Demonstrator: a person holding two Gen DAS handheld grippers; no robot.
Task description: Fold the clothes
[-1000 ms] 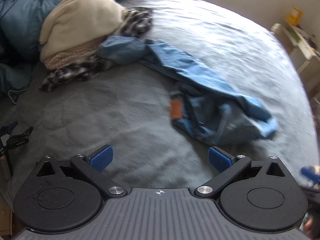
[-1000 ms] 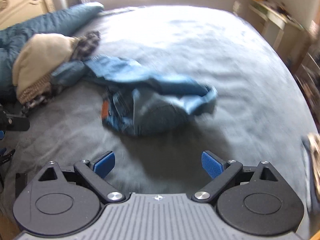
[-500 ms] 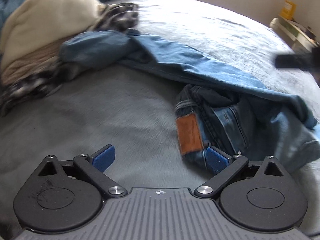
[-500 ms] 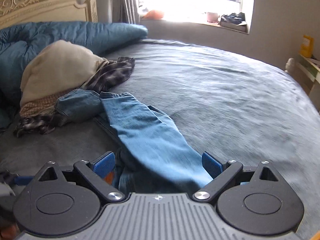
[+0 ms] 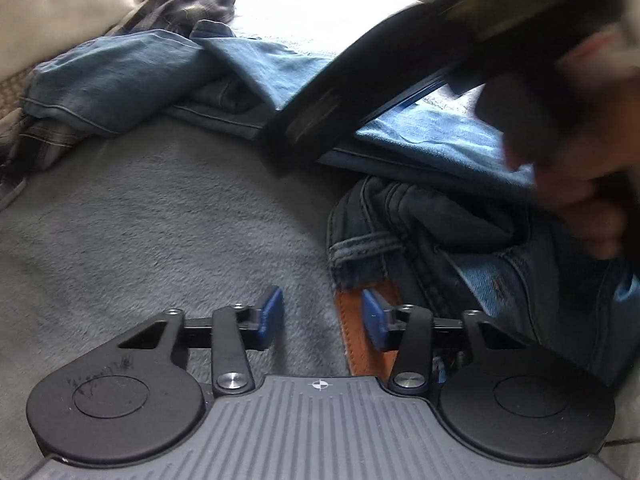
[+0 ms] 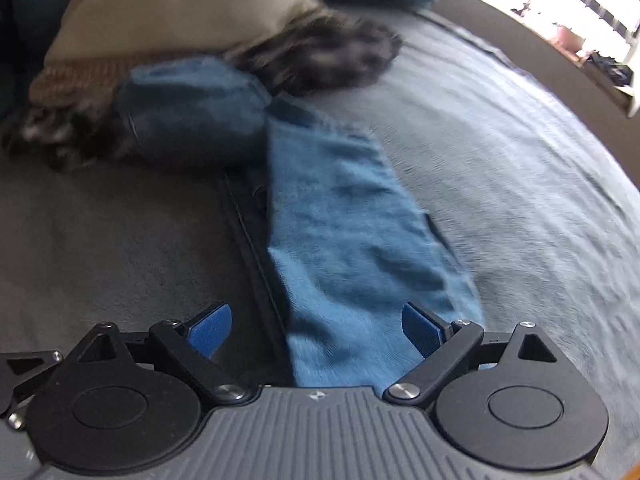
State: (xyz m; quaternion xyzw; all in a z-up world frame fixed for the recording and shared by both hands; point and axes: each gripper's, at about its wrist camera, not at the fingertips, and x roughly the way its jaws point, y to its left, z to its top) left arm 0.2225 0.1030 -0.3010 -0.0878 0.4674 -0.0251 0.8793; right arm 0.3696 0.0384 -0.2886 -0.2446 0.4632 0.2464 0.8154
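My grey bedspread (image 5: 152, 216) carries everything, and the jeans (image 5: 440, 236) lie crumpled across it, one leg stretched toward the clothes pile (image 6: 168, 20) of cream, knit and plaid at the far side, the waistband bunched nearest me; the biggest risk, as I judge it, is that the far leg is tangled against that pile, so a lift could drag the plaid shirt (image 5: 188, 0) along; next, the denim is doubled and twisted, so I might pinch one layer only and the rest would sag or slip. My right gripper (image 6: 316, 332) stands wide, jaws just starting to close, straddling the pale leg (image 6: 352, 240) without pressing it; its view is blurred, so its aim is uncertain. My left gripper (image 5: 323, 320) is closing, about half apart, with the waistband edge and the brown leather patch (image 5: 352, 332) between the pads, not yet pinched; it may catch only the patch. A second ago both tools were fully apart and well back from the jeans; since then both have come down onto them, and the right one now crosses the left view.
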